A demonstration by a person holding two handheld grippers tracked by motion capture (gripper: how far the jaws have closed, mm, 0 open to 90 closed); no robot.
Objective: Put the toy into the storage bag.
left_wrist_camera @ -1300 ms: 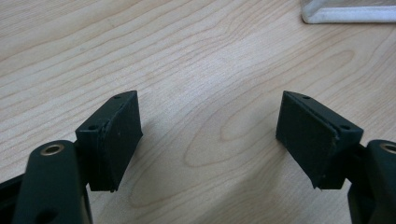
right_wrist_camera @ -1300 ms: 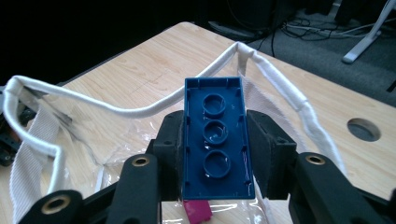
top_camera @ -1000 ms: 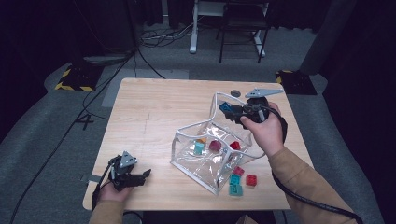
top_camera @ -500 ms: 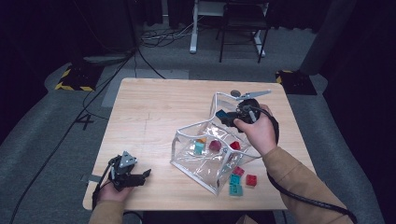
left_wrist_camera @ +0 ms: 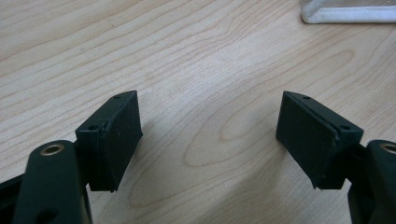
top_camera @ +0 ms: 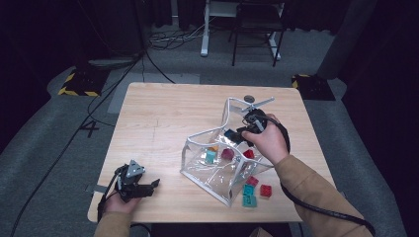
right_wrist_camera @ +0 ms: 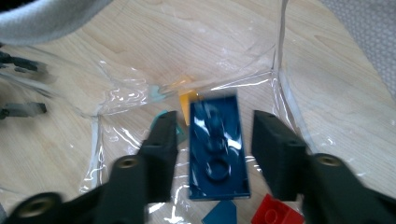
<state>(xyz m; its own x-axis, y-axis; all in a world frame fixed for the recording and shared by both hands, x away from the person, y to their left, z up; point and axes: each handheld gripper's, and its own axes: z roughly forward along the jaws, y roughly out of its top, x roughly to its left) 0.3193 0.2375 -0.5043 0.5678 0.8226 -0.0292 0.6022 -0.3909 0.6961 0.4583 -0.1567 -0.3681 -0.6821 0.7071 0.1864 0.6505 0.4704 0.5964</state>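
A clear plastic bag [top_camera: 197, 170] stands open in the middle right of the wooden table [top_camera: 163, 113]. My right gripper [top_camera: 242, 134] reaches down into its mouth. A dark blue brick [right_wrist_camera: 217, 147] lies between the jaws, blurred, with a narrow gap on each side. The jaws have just been opening and the pads do not press on the brick. Below it in the bag lie an orange brick [right_wrist_camera: 187, 100], a teal brick [top_camera: 211, 155] and red bricks [top_camera: 227, 153]. My left gripper [top_camera: 148, 187] rests open at the table's front left, with nothing between its fingers [left_wrist_camera: 116, 135].
Outside the bag, near the front edge, lie a teal brick [top_camera: 248, 195] and two red bricks [top_camera: 266, 190]. A small grey disc [top_camera: 249, 98] lies behind the bag. The bag's white-edged corner [left_wrist_camera: 345, 14] is ahead of the left gripper. Chair and desk legs stand beyond the table.
My right gripper has sunk lower into the bag's mouth and its jaws have spread wider, so the blue brick sits loose between them. The left gripper has stayed put.
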